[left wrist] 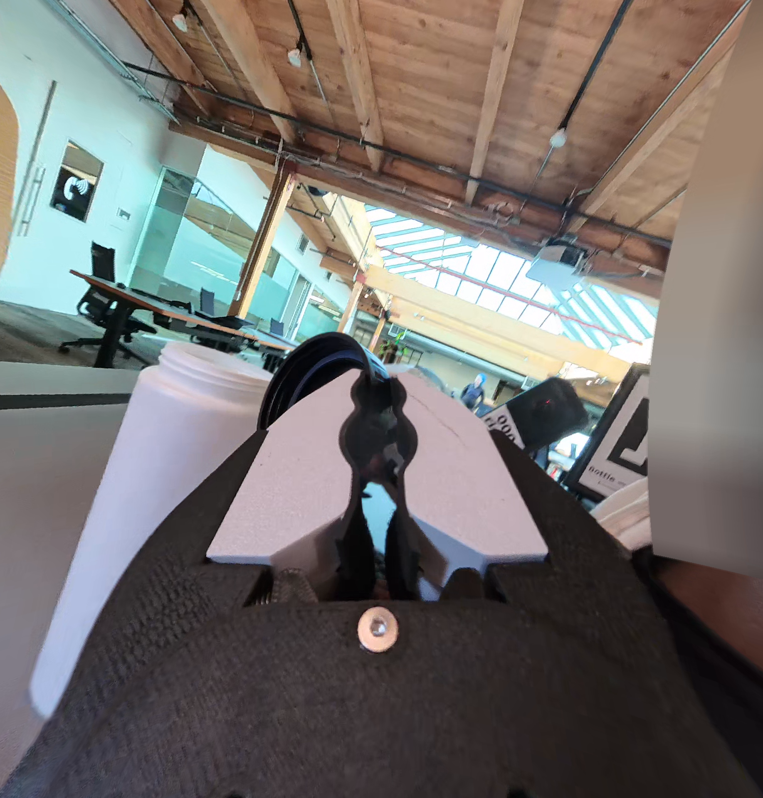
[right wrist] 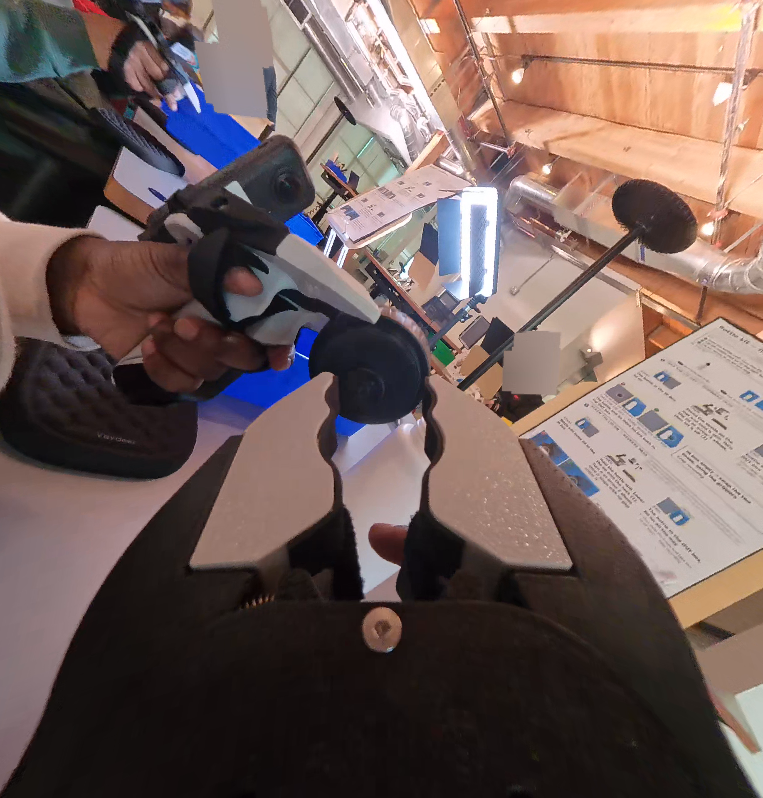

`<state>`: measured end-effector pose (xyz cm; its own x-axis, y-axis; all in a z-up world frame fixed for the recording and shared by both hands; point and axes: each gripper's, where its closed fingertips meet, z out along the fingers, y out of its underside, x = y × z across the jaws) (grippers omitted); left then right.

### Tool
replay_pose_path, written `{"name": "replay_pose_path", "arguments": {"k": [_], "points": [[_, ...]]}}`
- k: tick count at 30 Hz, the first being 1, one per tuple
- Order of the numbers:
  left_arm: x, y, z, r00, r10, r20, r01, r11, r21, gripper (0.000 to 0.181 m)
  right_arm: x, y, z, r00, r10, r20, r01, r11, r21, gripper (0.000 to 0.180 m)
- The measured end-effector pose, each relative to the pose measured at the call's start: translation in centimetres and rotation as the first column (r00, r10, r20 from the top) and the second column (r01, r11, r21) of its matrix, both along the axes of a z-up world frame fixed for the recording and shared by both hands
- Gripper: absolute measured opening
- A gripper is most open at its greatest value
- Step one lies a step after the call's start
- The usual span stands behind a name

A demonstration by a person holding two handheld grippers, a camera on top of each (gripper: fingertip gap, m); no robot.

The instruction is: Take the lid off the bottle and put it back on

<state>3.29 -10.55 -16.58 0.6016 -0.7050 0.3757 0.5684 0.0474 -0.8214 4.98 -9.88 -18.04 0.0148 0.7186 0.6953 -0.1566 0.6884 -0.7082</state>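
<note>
White table (right wrist: 38,539); open bottle (left wrist: 155,475) only beside left hand-held gripper (left wrist: 377,380).

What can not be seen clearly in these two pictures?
- Left wrist view: the lid is mostly hidden behind the left gripper.
- Left wrist view: the bottle base is cut off by the gripper body.
- Right wrist view: the bottle is not visible; the right gripper holds nothing.
</note>
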Motion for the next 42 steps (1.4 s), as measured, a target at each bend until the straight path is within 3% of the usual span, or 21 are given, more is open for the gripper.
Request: {"name": "replay_pose_path", "arguments": {"k": [8,13,15,17,19,21,26,30,35,42], "points": [[0.2,-0.5,0.9,0.986,-0.077,0.148,0.072,0.997,0.035,0.01,-1.9,-0.3,0.0,0.998,-0.042,-0.048,0.039,0.997,-0.07,0.03],[0.3,-0.7,1.0,0.991,-0.076,0.107,0.071,0.996,0.054,0.013,-1.7,-0.4,0.5,0.997,-0.035,-0.062,0.032,0.999,-0.038,0.022],[-0.2,-0.6,0.9,1.0,-0.026,0.002,0.026,0.997,0.078,0.053,-1.2,-0.3,0.8,1.0,-0.008,-0.028,0.008,1.0,-0.02,0.022],[-1.6,1.0,-0.3,0.969,0.14,-0.202,-0.128,0.989,0.07,0.093,-0.3,0.7,1.5,0.997,0.011,0.079,-0.013,1.0,0.018,0.022],[-3.4,3.5,-2.5,0.834,0.309,-0.457,-0.312,0.947,0.071,0.122,0.6,2.6,2.5,0.964,0.012,0.264,-0.029,0.998,0.06,0.022],[-3.7,5.8,-4.9,0.697,0.331,-0.636,-0.379,0.923,0.065,0.135,1.3,4.2,3.4,0.868,0.04,0.494,-0.073,0.996,0.048,0.022],[-2.3,10.4,-7.4,0.659,0.303,-0.688,-0.409,0.913,0.01,0.127,0.0,6.7,5.0,0.522,0.092,0.848,-0.153,0.988,-0.013,0.022],[-0.8,11.8,-10.7,0.681,0.19,-0.707,-0.353,0.931,-0.089,0.088,-2.4,7.8,4.1,0.308,0.056,0.95,-0.154,0.988,-0.008,0.023],[-1.1,11.5,-10.8,0.723,0.166,-0.671,-0.332,0.935,-0.127,0.087,-3.7,7.4,3.4,0.176,0.043,0.983,-0.171,0.985,-0.012,0.022],[-0.9,11.3,-10.8,0.721,0.165,-0.673,-0.33,0.936,-0.124,0.087,-4.2,7.3,1.5,0.122,0.009,0.993,-0.169,0.985,0.012,0.022]]}}
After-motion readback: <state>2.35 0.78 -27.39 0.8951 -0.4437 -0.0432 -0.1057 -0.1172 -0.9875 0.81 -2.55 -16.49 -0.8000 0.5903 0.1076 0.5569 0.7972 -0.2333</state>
